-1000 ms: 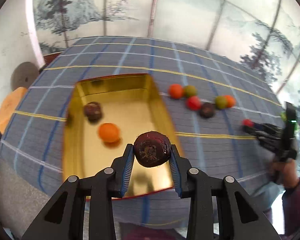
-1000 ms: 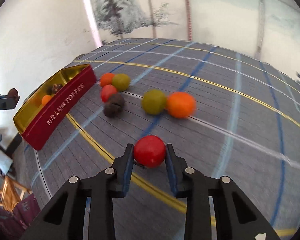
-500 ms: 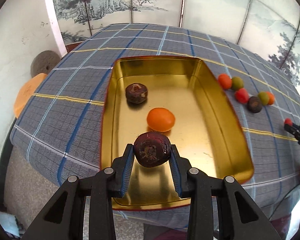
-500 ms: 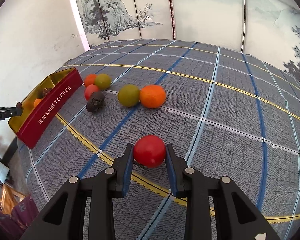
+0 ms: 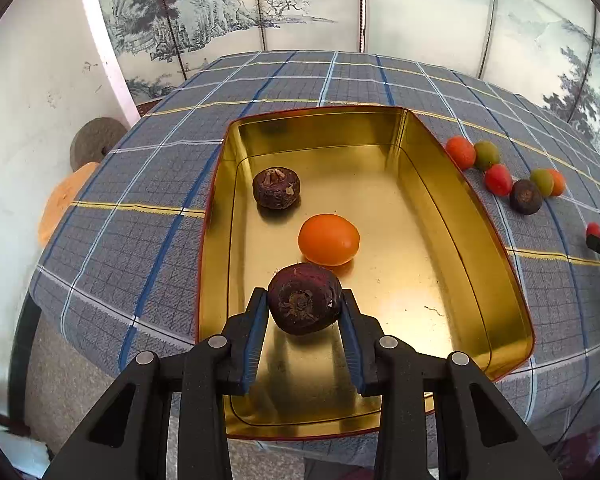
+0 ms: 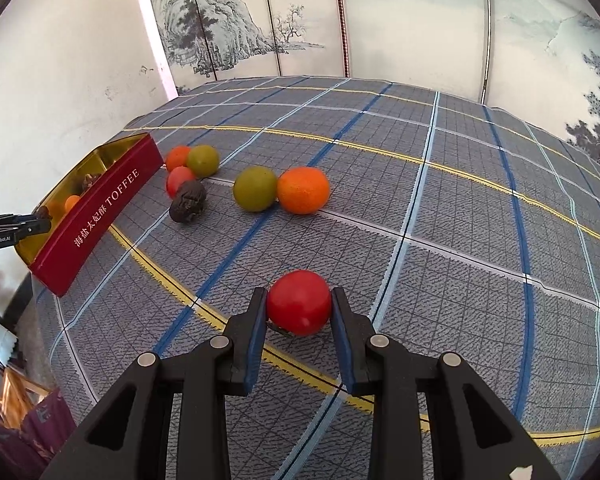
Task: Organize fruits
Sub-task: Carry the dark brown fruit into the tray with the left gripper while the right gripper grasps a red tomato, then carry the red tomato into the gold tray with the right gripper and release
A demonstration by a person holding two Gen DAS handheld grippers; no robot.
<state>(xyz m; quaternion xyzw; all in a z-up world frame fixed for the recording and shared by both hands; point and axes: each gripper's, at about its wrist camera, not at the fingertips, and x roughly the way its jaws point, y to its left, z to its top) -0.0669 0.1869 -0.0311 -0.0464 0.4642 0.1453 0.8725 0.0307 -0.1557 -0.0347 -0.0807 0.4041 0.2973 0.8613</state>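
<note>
Two fruits lie in the gold tin (image 5: 440, 184), the left hand-held gripper (image 5: 305, 310) holds a dark fruit (image 5: 304, 298) above it, the right hand-held gripper (image 6: 299, 312) grips a red fruit (image 6: 299, 302), and six wait on the counter (image 6: 440, 208) at centre left.

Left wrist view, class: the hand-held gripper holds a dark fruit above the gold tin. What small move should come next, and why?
Probably lower it a little and open: the left hand-held gripper grips the dark fruit over bare floor of the gold tin, just short of the orange fruit.
</note>
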